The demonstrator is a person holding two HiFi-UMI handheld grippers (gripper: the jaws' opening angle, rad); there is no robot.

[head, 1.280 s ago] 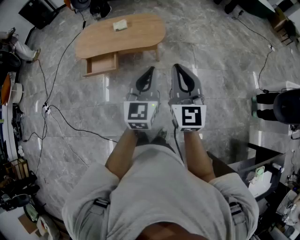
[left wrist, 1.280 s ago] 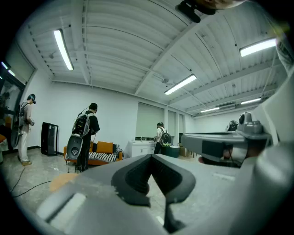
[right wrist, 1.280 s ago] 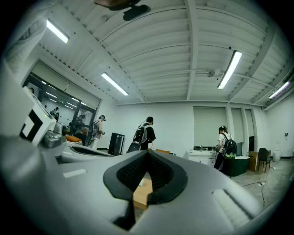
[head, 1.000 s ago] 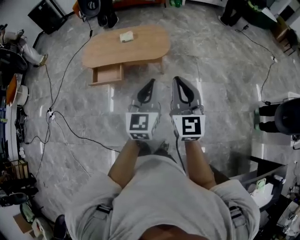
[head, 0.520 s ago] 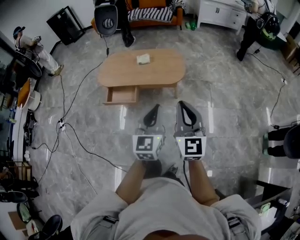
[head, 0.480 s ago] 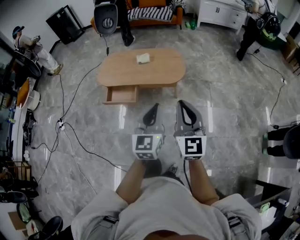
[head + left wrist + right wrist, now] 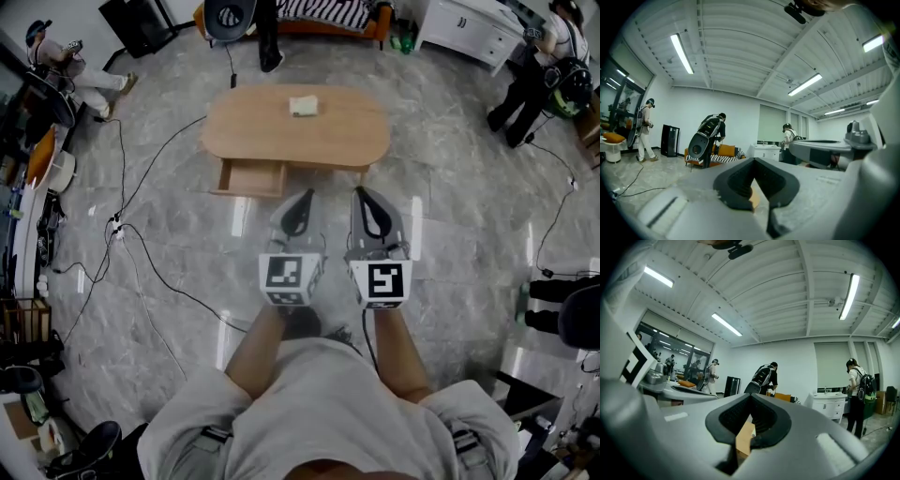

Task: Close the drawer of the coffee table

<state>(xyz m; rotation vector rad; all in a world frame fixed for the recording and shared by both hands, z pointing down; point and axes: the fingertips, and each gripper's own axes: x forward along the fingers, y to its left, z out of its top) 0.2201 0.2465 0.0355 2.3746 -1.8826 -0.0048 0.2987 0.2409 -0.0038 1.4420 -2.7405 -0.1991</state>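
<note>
Drawer (image 7: 249, 177): shallow open wood box w/ a flat rectangular front, pulled out of the coffee table (image 7: 328, 141) on the side facing the person, under the table's left end. In the head view it sits at approx 11 o'clock from the grippers, well apart from both. Table top is a smooth tan oval slab on short legs; a small pale, blocky item (image 7: 303, 105) lies near its centre, at 12 o'clock.

Left gripper (image 7: 304, 193) and right gripper (image 7: 360, 191) are held side by side, pointing at the table. Both are clenched tight w/ nothing grasped: dark ribbed pads meet inside grey matte plastic shells. Each carries a white cube w/ black square markers at its rear.

Floor (image 7: 450, 216) is glossy grey veined marble tile. Thin black cables (image 7: 141, 246) snake across it at 9 o'clock. Orange sofa w/ a striped cover (image 7: 333, 11) stands beyond the table at 12; white cabinet (image 7: 469, 23) at 1.
</note>
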